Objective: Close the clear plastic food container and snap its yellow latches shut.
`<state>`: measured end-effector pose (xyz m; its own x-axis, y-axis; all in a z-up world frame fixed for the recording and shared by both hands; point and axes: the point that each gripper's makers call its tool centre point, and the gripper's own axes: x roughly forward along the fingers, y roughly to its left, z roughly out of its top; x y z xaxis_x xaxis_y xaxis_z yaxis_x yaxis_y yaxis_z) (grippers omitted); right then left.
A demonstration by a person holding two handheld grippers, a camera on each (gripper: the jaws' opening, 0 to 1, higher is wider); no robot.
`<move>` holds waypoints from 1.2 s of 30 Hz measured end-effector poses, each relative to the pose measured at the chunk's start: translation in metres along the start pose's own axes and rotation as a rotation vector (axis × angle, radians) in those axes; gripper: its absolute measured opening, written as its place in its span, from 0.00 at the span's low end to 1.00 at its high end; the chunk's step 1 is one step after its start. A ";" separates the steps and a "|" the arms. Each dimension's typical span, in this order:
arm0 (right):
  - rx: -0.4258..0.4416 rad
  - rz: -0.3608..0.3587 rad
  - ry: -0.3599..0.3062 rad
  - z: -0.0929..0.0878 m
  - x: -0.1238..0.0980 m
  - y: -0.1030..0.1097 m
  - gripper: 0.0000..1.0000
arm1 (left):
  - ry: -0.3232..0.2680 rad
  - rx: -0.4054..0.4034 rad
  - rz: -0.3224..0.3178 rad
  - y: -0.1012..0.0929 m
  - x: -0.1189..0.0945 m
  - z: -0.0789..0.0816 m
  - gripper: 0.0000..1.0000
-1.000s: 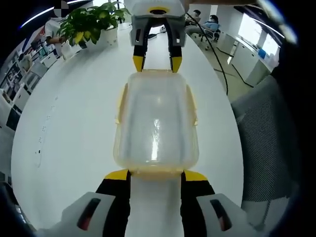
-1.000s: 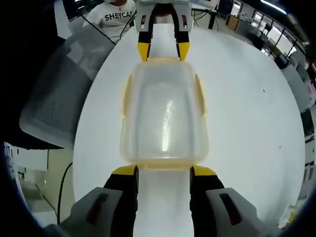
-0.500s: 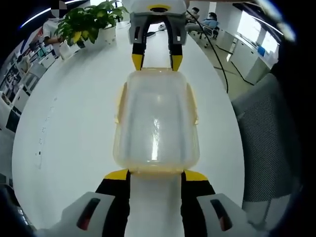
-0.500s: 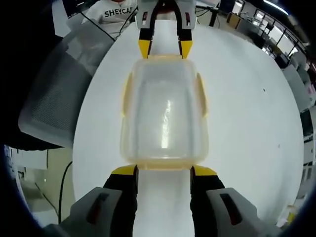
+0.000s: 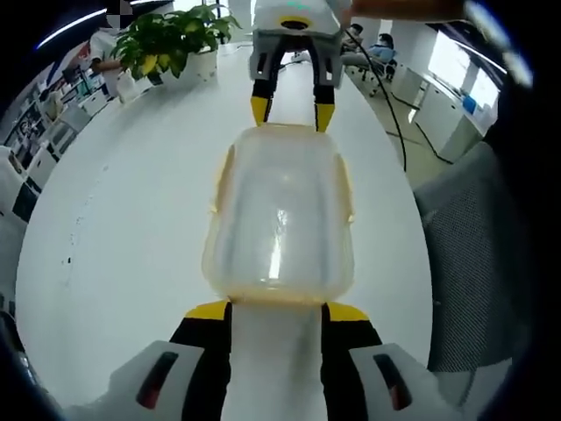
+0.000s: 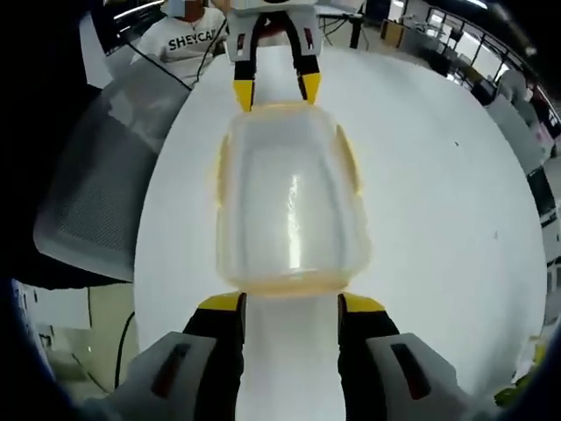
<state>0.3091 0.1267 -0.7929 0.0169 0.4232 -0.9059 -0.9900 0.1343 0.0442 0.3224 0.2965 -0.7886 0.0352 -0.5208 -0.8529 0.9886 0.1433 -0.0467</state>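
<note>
One container (image 5: pixel 279 219), two tools (image 5: pixel 278 309) (image 6: pixel 289 303), one potted plant (image 5: pixel 171 39), one table (image 5: pixel 123 228).

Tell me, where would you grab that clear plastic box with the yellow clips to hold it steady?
Probably by its two short ends, one gripper from each end. The container lies lengthwise between the left gripper and the right gripper, whose open fingers already straddle those ends. The long sides carry yellow latches, best left free for snapping.

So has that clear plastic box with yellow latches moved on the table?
Cannot tell: the clear plastic box sits differently against the potted plant, but the camera itself shifted.
</note>
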 end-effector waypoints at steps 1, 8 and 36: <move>0.005 -0.013 -0.008 0.001 -0.002 -0.001 0.41 | -0.014 -0.024 -0.002 -0.001 -0.002 0.000 0.34; 0.082 -0.031 -0.054 0.001 -0.013 -0.002 0.40 | -0.093 -0.188 0.001 0.004 -0.016 0.003 0.34; 0.658 -0.010 -0.296 0.021 -0.014 0.003 0.31 | -0.275 -0.943 -0.012 0.007 -0.001 0.005 0.23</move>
<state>0.3092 0.1398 -0.7714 0.1545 0.6315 -0.7598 -0.7013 0.6118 0.3659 0.3302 0.2932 -0.7855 0.1770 -0.6873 -0.7045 0.4709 0.6877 -0.5526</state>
